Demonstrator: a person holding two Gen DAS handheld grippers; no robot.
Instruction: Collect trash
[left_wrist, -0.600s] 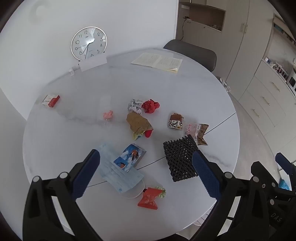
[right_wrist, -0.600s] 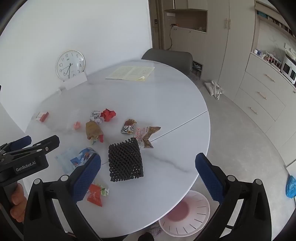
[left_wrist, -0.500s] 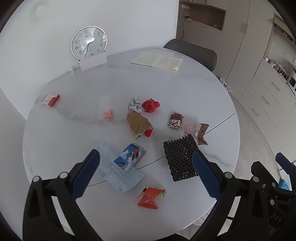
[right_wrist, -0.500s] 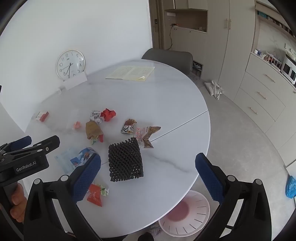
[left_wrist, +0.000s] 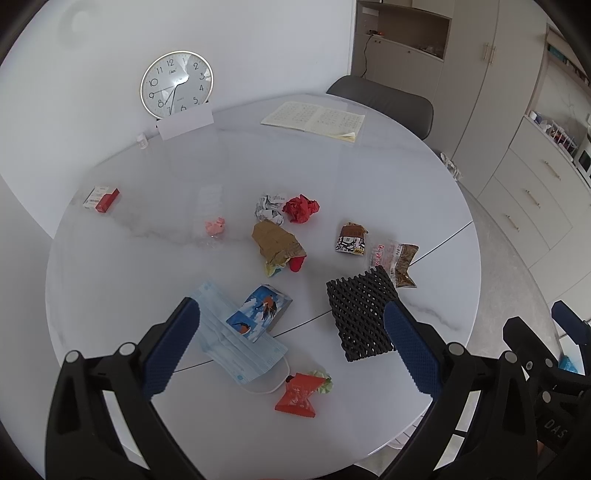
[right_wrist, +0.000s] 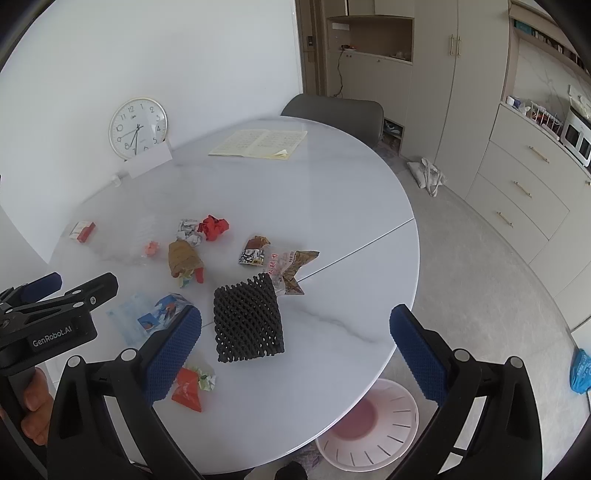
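Left wrist view, round white table (left_wrist: 369, 177), trash scattered across its middle and lower part:
- Black foam net (left_wrist: 360, 314), lower right of centre, flat on the tabletop; its upper right corner touches a clear snack wrapper (left_wrist: 393, 258).
- Brown-and-white packet (left_wrist: 351, 239), just left of that wrapper, apart from it.
- Brown paper bag (left_wrist: 275, 243), centre, with a red scrap at its lower end.
- Crumpled grey paper (left_wrist: 269, 208) and crumpled red paper (left_wrist: 301, 208), side by side above the bag.
- Small pink item (left_wrist: 215, 226), left of centre, alone.
- Blue face mask (left_wrist: 236, 343), lower centre, with a blue bird-print carton (left_wrist: 260, 312) lying on it.
- Red candy wrapper (left_wrist: 297, 395), near the bottom edge, just beside the mask's ear loop.
- Red-and-white box (left_wrist: 100, 197), left edge, well apart from the rest.

Not trash: open notebook (left_wrist: 314, 120) at the table's far side; wall clock (left_wrist: 176, 84) in the upper left, behind a white card; grey chair (left_wrist: 384, 101) beyond the table.

Left gripper (left_wrist: 291, 325): jaws spread wide, nothing between them, above the mask and net.

Right wrist view: right gripper (right_wrist: 295, 332), jaws likewise wide and empty, above the net. Pink bin (right_wrist: 369, 424) on the floor at lower right, partly under the table edge. A hand (right_wrist: 35, 410) grips the left tool's handle at lower left.
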